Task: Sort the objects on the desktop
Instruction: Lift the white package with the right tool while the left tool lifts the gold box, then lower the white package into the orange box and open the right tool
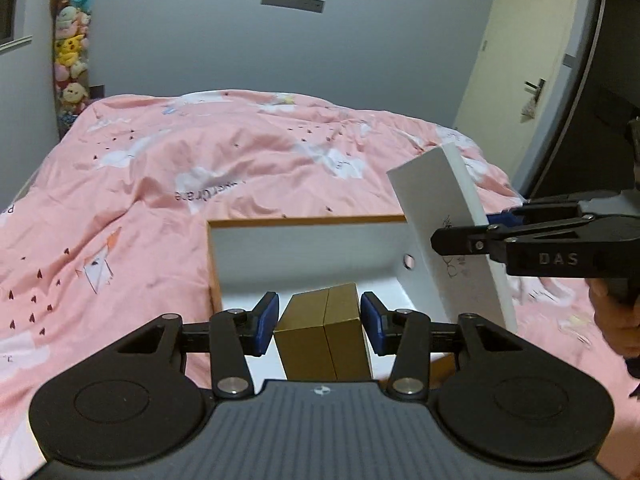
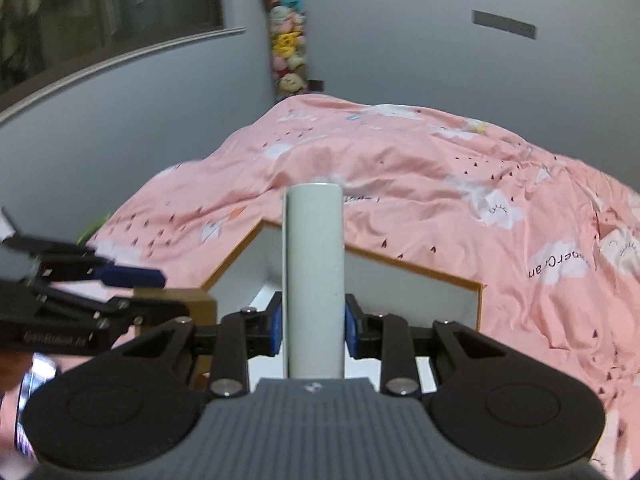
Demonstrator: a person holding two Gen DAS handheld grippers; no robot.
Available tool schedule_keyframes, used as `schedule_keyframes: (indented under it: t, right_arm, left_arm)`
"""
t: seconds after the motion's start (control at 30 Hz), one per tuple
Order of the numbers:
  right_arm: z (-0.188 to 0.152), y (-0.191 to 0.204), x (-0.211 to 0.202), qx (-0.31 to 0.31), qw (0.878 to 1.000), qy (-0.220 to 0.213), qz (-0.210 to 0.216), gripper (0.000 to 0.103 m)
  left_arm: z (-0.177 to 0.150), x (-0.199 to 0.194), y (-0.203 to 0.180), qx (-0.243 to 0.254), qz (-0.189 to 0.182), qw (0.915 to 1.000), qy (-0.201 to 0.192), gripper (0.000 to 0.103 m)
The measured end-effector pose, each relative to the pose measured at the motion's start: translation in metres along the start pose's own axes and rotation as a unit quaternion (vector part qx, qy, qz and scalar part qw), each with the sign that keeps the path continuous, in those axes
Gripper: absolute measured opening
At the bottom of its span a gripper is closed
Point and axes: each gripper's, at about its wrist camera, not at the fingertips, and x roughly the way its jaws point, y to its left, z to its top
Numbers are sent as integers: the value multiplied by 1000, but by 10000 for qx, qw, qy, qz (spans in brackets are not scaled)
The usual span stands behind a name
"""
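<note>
My left gripper is shut on a gold box and holds it over a white storage box with a wooden rim. My right gripper is shut on a white flat box, seen edge-on, above the same storage box. In the left wrist view the white flat box stands upright at the right, clamped by the right gripper. In the right wrist view the left gripper and the gold box show at the left.
A bed with a pink patterned duvet lies under and around the storage box. A column of plush toys hangs in the far corner. A door stands at the right.
</note>
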Motion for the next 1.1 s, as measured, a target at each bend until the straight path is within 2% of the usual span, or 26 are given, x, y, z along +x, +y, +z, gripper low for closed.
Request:
schedule_keyframes:
  t: [0.23,0.37,0.6,0.93,1.07,1.1]
  right_arm:
    - [11,-24,81,937,9947,431,53,31]
    - [0,-29,133,1299,9866,957,222,31]
    - [-23,-36,207,2152,9511,2021,910,31]
    - [-31,-20,253,2614,9168,2671,1405,31]
    - [-34,-21,259,2675,9102,2841,1391,33]
    - [-35,-20,260,2623,9104,2892,1371,37]
  left_arm:
    - [11,35,23,-315,35,9993,186,52]
    - [10,42,26,-217,70,9994,242,52]
    - [10,46,38,-87,236,9996,159,52]
    - [16,55,54,-64,380,9992,102,50]
    - [17,60,55,-42,334,9994,113,50]
    - [17,62,55,-58,323,9994,114,50]
